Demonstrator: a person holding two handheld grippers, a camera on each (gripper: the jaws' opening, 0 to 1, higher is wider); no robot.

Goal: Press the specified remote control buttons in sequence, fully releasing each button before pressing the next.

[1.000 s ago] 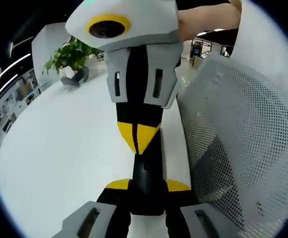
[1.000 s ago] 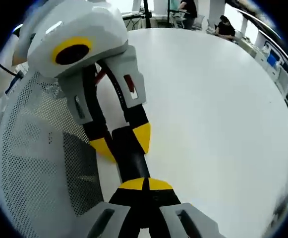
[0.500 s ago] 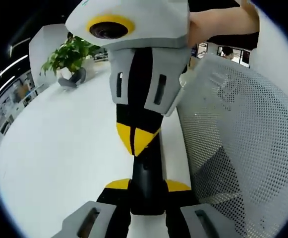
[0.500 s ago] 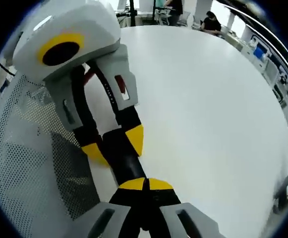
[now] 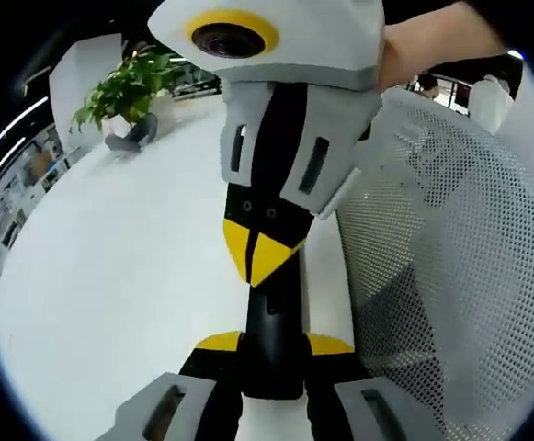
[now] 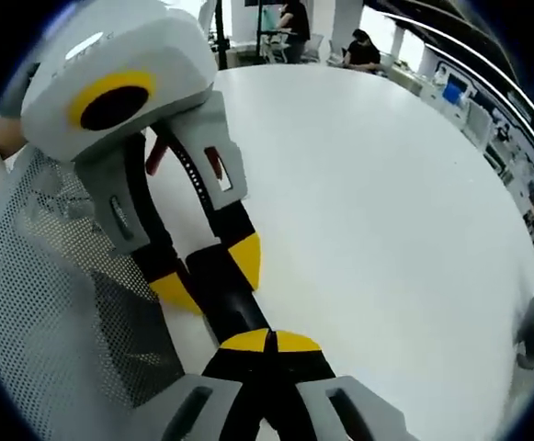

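Note:
A black remote control [image 5: 273,317] stands up between the yellow-tipped jaws of my left gripper [image 5: 274,345], which is shut on its sides. My right gripper [image 5: 259,259] comes down from the top of the left gripper view, shut, with its yellow tips set against the upper part of the remote. In the right gripper view my right gripper [image 6: 267,342] is shut at the bottom, its tips on the remote control [image 6: 226,299], and my left gripper [image 6: 211,277] reaches in from the upper left, clamped on the remote. The buttons are hidden.
Below everything lies a wide white table [image 5: 110,276]. A grey mesh chair back [image 5: 450,257] stands close by, also the mesh chair back [image 6: 46,303]. A potted plant [image 5: 124,92] sits at the table's far edge. A hand [image 5: 432,41] holds the right gripper. People [image 6: 358,50] sit far off.
Both views have tilted a little. The right gripper's body leans further right in the left gripper view, while its shut tips stay on the remote. The left gripper's hold is unchanged.

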